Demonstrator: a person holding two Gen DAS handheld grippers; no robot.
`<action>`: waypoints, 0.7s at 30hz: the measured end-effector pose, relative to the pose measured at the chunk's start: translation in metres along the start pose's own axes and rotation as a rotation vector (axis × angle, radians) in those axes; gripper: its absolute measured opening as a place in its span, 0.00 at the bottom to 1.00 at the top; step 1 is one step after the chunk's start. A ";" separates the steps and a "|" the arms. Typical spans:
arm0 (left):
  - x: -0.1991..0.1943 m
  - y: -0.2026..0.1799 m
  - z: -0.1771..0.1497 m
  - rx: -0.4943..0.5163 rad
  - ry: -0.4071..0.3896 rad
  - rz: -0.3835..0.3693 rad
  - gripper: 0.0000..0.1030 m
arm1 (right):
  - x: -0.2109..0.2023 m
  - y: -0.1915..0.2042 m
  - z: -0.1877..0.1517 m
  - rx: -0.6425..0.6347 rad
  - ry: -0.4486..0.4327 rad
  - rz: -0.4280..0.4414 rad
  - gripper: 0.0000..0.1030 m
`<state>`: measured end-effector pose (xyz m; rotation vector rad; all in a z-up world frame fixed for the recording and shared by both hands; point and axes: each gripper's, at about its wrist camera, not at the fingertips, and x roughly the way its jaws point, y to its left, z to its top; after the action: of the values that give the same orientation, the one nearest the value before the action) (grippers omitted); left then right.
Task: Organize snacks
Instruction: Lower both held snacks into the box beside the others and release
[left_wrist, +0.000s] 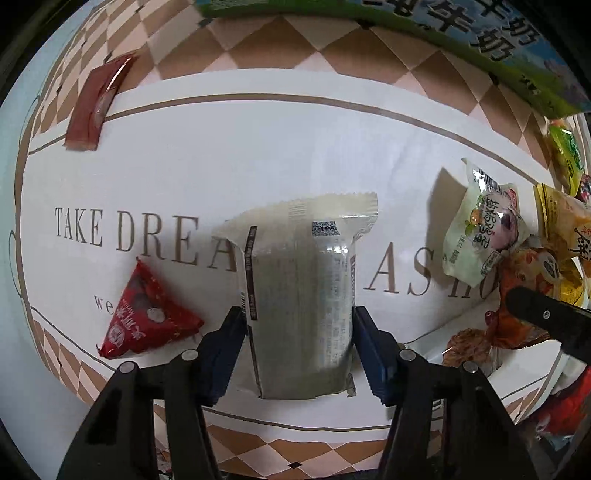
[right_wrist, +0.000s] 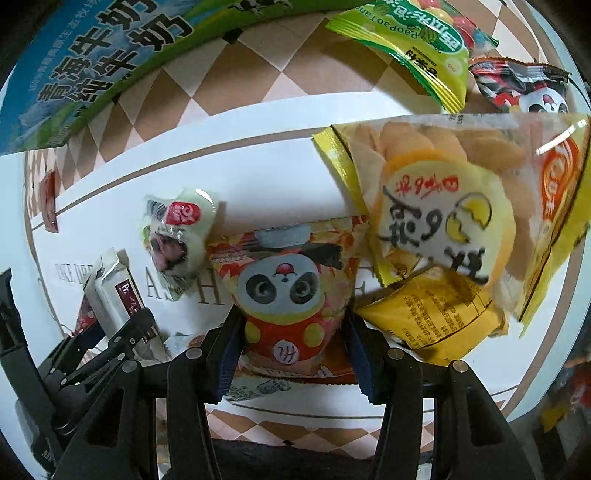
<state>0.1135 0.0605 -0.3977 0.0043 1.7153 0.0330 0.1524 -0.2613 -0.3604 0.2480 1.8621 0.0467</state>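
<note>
- The left gripper (left_wrist: 299, 328) squeezes a pale cake pack (left_wrist: 301, 295) in the frame's lower middle.
- The right gripper (right_wrist: 291, 332) squeezes an orange panda snack bag (right_wrist: 288, 291), low in the middle.
- A red triangle snack (left_wrist: 147, 314) lies lower left.

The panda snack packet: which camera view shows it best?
The right wrist view: the panda snack packet sits centred between the jaws of the right gripper, with its panda face clear. The left wrist view shows only an orange part at its right edge, partly hidden behind a black finger.
</note>
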 end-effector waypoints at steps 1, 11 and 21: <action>-0.003 -0.003 -0.001 0.008 -0.006 -0.001 0.55 | 0.001 0.000 -0.001 -0.002 -0.003 -0.002 0.53; -0.120 -0.023 0.001 0.044 -0.190 -0.119 0.55 | -0.078 0.002 -0.026 -0.022 -0.126 0.138 0.48; -0.226 0.009 0.127 0.054 -0.287 -0.156 0.55 | -0.207 0.060 0.028 -0.109 -0.301 0.301 0.48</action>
<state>0.2716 0.0671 -0.1919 -0.0818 1.4243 -0.1244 0.2453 -0.2457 -0.1649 0.4337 1.5060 0.3008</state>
